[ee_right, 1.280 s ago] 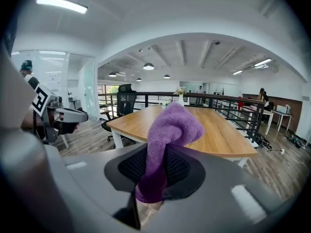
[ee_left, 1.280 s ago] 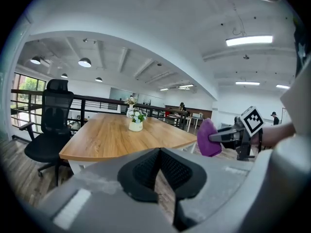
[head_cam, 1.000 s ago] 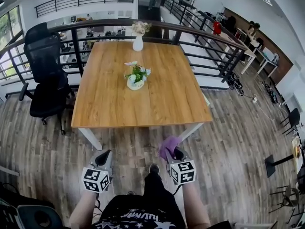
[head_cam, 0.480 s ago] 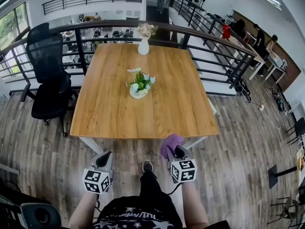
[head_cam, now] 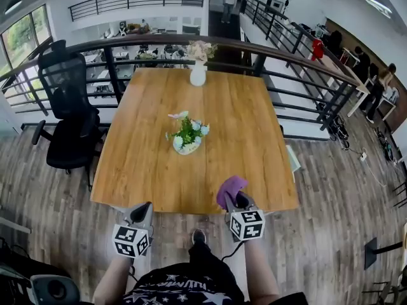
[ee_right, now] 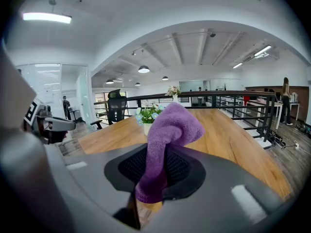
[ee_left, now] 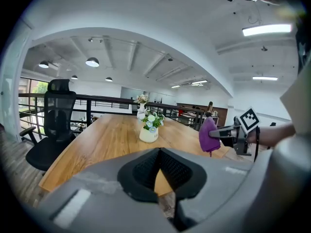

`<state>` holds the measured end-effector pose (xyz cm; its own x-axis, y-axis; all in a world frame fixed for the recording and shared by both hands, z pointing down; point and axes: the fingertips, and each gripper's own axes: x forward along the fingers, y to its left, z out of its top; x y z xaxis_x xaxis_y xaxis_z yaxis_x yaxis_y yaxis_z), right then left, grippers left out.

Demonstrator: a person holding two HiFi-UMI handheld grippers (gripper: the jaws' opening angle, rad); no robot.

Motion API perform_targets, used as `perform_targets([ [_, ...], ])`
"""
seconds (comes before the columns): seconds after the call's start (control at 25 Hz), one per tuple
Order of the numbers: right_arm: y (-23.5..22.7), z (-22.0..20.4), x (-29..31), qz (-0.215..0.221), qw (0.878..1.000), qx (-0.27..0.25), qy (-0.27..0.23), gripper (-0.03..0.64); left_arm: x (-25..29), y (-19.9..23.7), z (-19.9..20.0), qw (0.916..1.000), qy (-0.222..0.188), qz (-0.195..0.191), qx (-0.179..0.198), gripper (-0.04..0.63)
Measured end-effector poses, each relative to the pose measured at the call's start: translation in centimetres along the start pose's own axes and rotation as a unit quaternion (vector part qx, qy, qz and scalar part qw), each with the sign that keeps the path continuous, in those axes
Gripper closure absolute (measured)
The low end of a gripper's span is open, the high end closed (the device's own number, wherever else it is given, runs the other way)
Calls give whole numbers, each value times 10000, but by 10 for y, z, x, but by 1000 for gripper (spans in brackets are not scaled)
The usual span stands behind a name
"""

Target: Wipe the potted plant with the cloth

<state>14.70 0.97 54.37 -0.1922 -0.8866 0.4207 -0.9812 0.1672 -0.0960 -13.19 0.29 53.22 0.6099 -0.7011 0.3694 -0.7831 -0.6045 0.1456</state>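
Note:
The potted plant [head_cam: 186,136], green leaves and pale flowers in a small white pot, stands near the middle of the wooden table [head_cam: 241,126]; it also shows as the potted plant [ee_left: 150,127] and the potted plant [ee_right: 146,117]. My right gripper [head_cam: 231,193] is shut on a purple cloth [head_cam: 230,189], held over the table's near edge; the purple cloth [ee_right: 167,137] bunches up between the jaws. My left gripper [head_cam: 141,212] is shut and holds nothing, just short of the near edge. Both grippers are well apart from the plant.
A white vase with flowers [head_cam: 198,68] stands at the table's far edge. A black office chair [head_cam: 68,116] is left of the table. A dark railing [head_cam: 280,75] runs behind and to the right. People stand far off at the right.
Both grippers have come forward from over the floor to the table's near edge, the right one carrying the cloth. The table and plant appear closer in the head view.

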Motion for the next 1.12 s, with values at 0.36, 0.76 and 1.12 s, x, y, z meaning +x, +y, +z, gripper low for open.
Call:
perform_targets([
  [0.36, -67, 39, 62, 126, 9999, -22, 22, 528, 77, 9, 30, 9996, 84, 241, -119, 594],
  [0.76, -127, 78, 123, 302, 9995, -40, 17, 528, 153, 15, 59, 9992, 128, 363, -98, 594],
  [1.12, -144, 80, 165, 513, 9986, 18, 157, 528, 188, 30, 68, 9980, 257, 534, -214, 594],
])
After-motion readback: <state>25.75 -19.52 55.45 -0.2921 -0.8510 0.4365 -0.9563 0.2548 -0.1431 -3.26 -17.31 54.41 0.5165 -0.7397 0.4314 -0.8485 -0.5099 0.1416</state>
